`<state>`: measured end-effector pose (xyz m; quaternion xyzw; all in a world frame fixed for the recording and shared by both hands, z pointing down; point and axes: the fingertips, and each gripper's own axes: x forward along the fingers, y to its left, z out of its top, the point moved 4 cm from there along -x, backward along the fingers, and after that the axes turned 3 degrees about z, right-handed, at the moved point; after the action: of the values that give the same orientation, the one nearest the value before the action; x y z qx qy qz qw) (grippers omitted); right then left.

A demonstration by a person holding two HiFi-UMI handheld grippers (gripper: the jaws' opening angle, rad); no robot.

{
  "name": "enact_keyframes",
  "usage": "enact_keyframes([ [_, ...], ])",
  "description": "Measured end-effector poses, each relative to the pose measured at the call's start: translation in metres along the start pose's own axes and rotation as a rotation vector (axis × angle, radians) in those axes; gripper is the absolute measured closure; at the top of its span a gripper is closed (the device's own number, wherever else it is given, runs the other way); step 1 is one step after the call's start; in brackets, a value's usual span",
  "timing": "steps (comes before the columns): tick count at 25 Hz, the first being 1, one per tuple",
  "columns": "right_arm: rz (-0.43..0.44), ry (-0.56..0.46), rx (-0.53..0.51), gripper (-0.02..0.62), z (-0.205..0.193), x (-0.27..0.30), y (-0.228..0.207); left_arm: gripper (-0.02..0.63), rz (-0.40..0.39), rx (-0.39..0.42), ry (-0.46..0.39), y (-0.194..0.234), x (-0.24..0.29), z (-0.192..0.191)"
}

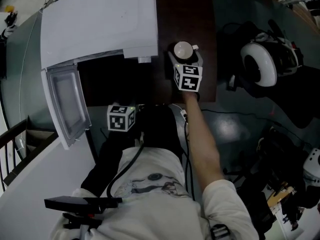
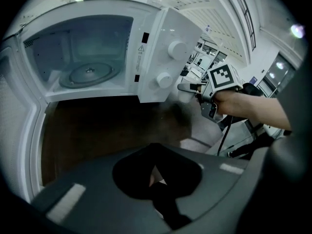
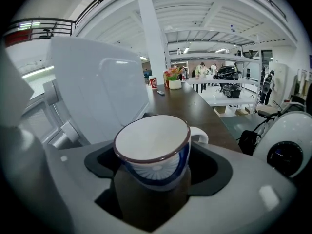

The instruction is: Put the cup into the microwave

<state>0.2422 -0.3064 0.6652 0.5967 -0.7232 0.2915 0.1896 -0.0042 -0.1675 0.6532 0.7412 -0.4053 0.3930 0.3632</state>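
Note:
A white cup (image 1: 183,49) with a brown rim and blue pattern sits between the jaws of my right gripper (image 1: 184,54), just right of the white microwave (image 1: 100,19). In the right gripper view the cup (image 3: 153,147) fills the centre, handle to the right, with the right gripper (image 3: 152,172) shut on it. The microwave door (image 1: 67,104) hangs open to the left. Its cavity with a glass turntable (image 2: 90,74) shows in the left gripper view. My left gripper (image 1: 121,118) is held low near my body; its dark jaws (image 2: 156,179) meet with nothing between them.
The microwave stands on a dark wooden table (image 1: 187,14). A white round machine (image 1: 260,64) and cables lie on the floor to the right. Far down the table stand a flower pot (image 3: 174,81) and a red cup (image 3: 153,82).

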Motion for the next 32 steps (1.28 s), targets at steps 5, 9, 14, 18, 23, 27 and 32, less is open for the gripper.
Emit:
enact_keyframes([
  [5,-0.006,-0.043,-0.006,0.184,0.002,-0.029,0.013,0.607,-0.008,0.003,-0.032,-0.002,-0.009,0.000],
  [9,-0.005,-0.081,-0.014,0.186,0.003,-0.052,0.026,0.607,-0.014,-0.003,-0.057,-0.001,-0.014,-0.005],
  [14,0.013,-0.127,-0.046,0.186,0.008,-0.082,0.046,0.606,-0.027,-0.012,-0.089,-0.001,-0.022,-0.005],
  [18,0.047,-0.156,-0.083,0.186,0.011,-0.111,0.075,0.607,-0.032,-0.030,-0.123,0.003,-0.029,-0.001],
  [23,0.110,-0.180,-0.112,0.187,0.017,-0.140,0.117,0.607,-0.035,-0.050,-0.180,0.008,-0.040,0.011],
  [27,0.174,-0.191,-0.149,0.187,0.023,-0.148,0.150,0.607,-0.033,-0.079,-0.237,0.017,-0.056,0.025],
  [32,0.255,-0.184,-0.195,0.188,0.030,-0.147,0.193,0.607,-0.002,-0.117,-0.291,0.036,-0.076,0.033],
])
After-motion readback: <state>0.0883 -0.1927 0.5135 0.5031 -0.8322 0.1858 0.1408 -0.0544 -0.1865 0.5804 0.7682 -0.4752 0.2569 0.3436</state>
